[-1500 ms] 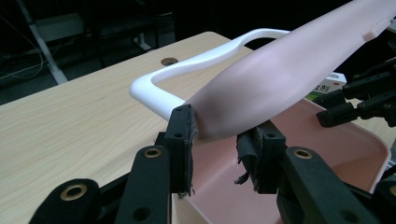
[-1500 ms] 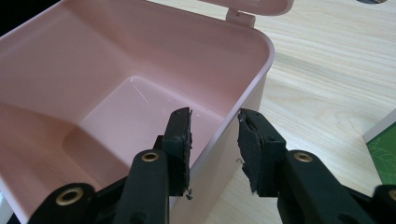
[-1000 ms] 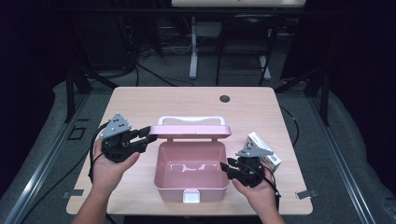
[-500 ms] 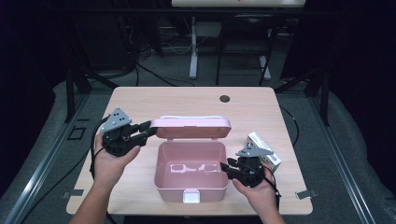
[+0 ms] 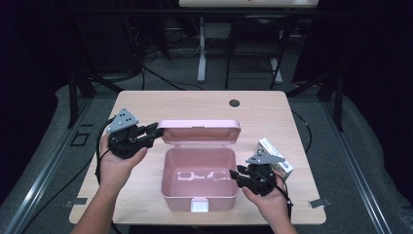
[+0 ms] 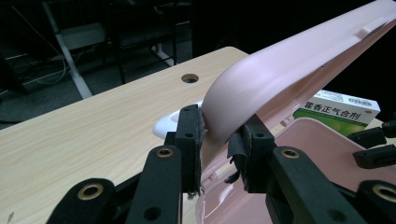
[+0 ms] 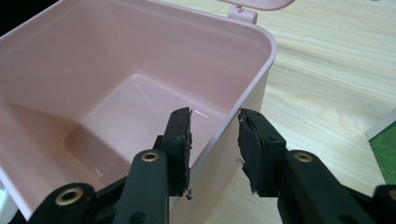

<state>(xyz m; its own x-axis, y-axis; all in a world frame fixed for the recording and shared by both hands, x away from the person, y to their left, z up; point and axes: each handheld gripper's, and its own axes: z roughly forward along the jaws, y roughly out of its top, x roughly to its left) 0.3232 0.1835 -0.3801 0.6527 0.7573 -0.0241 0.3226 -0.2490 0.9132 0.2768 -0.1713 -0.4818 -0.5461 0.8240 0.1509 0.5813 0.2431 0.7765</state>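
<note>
Dark room, table (image 5: 146, 105): left gripper (image 6: 219, 135) grasping lid (image 5: 199, 130) (closing); right gripper (image 7: 214, 140) released, straddling box (image 5: 199, 195) wall.

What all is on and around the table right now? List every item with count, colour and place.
pink plastic box: one, pink, centre front of table, open and empty.
hinged pink lid: one, pink, raised behind the box.
white and green cardboard medicine carton: one, right of the box, behind the right gripper.
light wooden table: one, with a dark round hole near its far edge.
left gripper: one, black, jaws around the lid's left end; they have just been closing.
right gripper: one, black, jaws astride the box's right wall, apart from it.
hands: two, at the near edge.
</note>
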